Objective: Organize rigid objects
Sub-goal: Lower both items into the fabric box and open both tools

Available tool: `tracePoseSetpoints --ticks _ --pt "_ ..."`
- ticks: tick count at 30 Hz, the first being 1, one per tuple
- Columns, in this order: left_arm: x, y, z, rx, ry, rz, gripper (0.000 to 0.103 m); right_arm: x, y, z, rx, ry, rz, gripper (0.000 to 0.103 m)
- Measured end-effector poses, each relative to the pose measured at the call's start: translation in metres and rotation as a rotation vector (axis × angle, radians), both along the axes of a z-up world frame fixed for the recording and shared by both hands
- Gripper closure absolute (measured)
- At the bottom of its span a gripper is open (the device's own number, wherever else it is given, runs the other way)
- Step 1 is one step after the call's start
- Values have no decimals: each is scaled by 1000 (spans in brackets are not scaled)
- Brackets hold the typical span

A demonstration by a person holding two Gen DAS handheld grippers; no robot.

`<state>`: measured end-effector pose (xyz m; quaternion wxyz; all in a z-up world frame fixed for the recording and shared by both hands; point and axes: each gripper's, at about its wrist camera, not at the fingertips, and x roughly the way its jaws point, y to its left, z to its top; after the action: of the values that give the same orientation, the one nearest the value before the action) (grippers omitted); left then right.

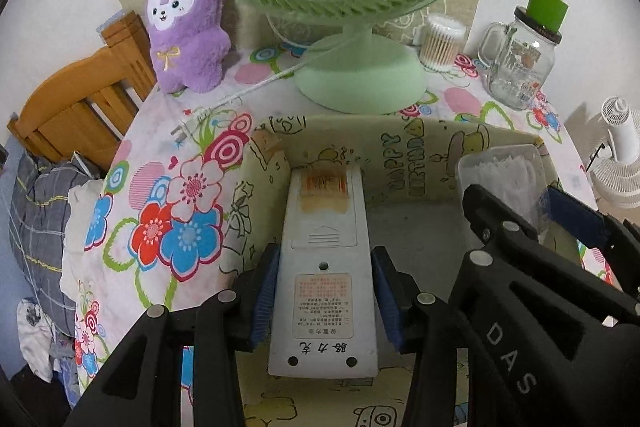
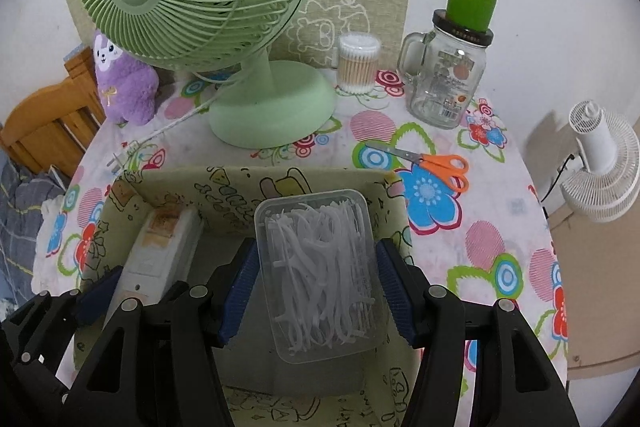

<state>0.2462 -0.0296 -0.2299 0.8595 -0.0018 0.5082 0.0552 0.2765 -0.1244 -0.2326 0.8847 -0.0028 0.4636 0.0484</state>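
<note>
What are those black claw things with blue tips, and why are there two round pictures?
They are grabbers a person holds, one per hand, each with a camera; that makes two pictures. The left gripper holds a white remote control. The right gripper holds a clear box of floss picks. Both hang over a yellow cartoon storage box on a flowery table. Also there: a green fan, purple plush toy, glass jar, cotton swabs and orange scissors.
</note>
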Motion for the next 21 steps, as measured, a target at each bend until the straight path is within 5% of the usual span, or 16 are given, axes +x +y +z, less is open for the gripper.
tracePoseSetpoints --ticks 7,21 --pt "-4 -5 13 25 -42 -14 35 -1 -5 3 47 25 -13 29" --pt "-30 -7 36 40 -62 -42 22 -29 -5 23 50 23 -29 16"
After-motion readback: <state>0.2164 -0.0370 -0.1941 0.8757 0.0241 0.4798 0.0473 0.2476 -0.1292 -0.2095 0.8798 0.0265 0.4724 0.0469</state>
